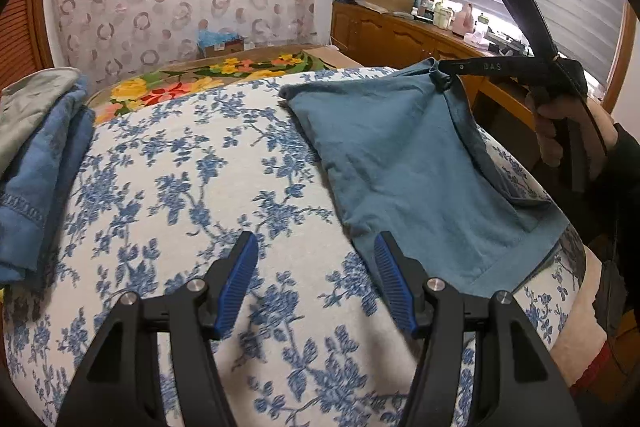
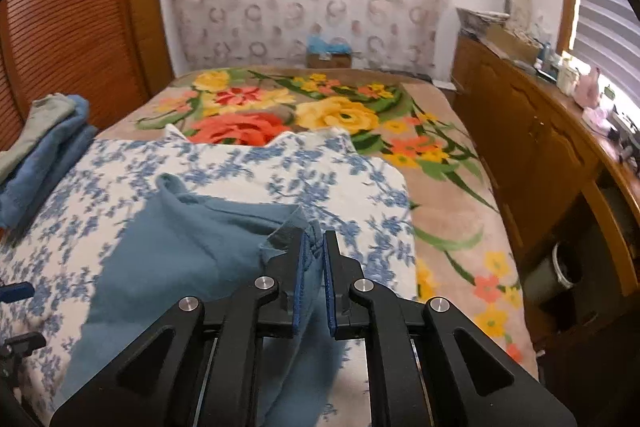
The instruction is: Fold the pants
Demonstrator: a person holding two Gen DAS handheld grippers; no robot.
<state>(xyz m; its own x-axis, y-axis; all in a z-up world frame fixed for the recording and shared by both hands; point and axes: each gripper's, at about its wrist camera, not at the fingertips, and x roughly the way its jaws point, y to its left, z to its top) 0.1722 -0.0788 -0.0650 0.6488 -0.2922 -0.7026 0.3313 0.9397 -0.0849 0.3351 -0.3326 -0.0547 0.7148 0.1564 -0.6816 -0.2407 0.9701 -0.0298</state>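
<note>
The teal-blue pants lie partly folded on the white and blue floral sheet. My left gripper is open and empty, low over the sheet, its right finger at the pants' near left edge. My right gripper is shut on a corner of the pants and lifts it off the bed. It also shows in the left wrist view, at the right, pinching the raised far corner of the cloth.
A stack of folded blue and grey clothes sits at the bed's left edge. A flowered blanket covers the far bed. A wooden dresser with clutter runs along the right. A small box stands by the wall.
</note>
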